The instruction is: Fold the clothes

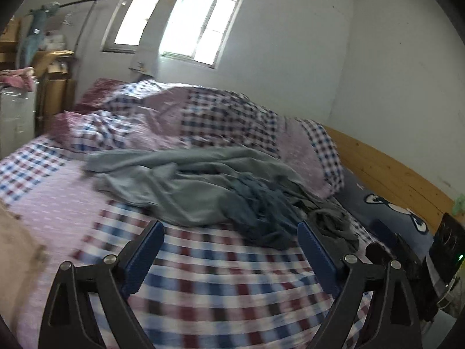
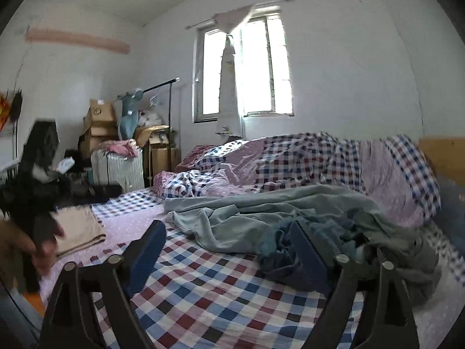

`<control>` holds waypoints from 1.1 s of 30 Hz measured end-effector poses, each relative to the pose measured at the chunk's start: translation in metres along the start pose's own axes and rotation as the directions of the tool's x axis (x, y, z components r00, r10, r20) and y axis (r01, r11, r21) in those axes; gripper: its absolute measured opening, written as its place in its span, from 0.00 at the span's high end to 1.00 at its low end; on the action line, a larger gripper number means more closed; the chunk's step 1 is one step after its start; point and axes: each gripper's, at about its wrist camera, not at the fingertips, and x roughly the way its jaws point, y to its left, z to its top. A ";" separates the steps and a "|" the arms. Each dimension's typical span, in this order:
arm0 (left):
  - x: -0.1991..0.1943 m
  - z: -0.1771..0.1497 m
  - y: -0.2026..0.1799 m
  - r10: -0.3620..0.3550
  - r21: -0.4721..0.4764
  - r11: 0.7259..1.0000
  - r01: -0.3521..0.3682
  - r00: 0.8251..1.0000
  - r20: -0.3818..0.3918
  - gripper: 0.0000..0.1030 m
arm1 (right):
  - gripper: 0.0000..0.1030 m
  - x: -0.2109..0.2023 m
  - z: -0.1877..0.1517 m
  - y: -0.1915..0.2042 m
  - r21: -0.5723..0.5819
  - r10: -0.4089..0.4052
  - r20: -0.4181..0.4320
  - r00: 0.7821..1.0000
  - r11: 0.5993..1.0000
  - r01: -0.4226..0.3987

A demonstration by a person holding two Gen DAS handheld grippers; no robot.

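Note:
A crumpled pile of clothes lies in the middle of the bed: a large grey-green garment, a dark blue one at its front, and a dark grey one to the right. A folded beige garment lies flat at the bed's left side. My left gripper is open, hovering just short of the pile. My right gripper is also open, its right finger close to the dark blue cloth. Neither holds anything.
The bed has a checked sheet, with a rumpled checked quilt heaped behind the clothes. A wooden bed board and a navy pillow lie on the right. A suitcase, boxes and a clothes rack stand left. A hand shows at far left.

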 end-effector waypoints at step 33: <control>0.183 -0.080 -0.043 0.160 0.081 0.986 -0.144 0.958 -0.238 0.04 | 0.00 0.085 -0.071 -0.133 0.262 -0.275 -0.421 0.864 0.875 0.407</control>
